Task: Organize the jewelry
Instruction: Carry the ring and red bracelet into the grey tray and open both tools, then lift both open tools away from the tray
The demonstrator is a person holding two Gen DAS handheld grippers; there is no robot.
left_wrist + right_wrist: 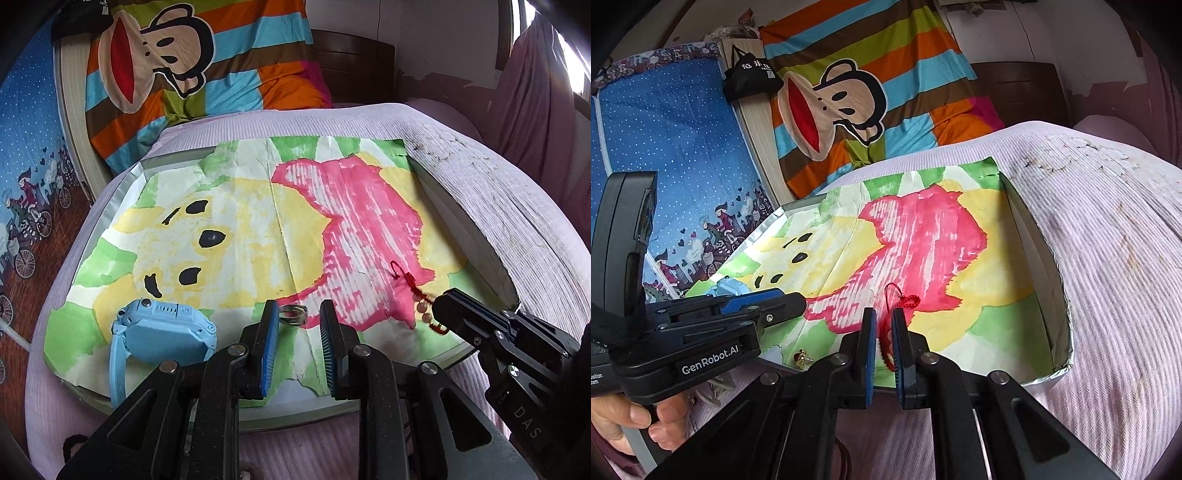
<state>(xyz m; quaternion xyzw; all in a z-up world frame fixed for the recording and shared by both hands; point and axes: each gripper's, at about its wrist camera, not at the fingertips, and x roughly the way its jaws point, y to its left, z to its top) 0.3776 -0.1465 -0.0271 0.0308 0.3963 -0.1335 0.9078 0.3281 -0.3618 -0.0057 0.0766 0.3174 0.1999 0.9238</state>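
Over painted paper, ring lies beyond parted left jaws; right jaws pinch red bracelet.

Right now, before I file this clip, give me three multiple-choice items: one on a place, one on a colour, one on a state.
1. Where is the watch?
A in the tray
B on the pillow
C on the floor
2. What colour is the bracelet cord?
A green
B red
C black
3. How is the left gripper?
A shut on the watch
B shut on the cord
C open

Key: A, the watch lies inside the tray; B, the bracelet cord is red; C, the left gripper has its jaws apart, with the ring unpinched.
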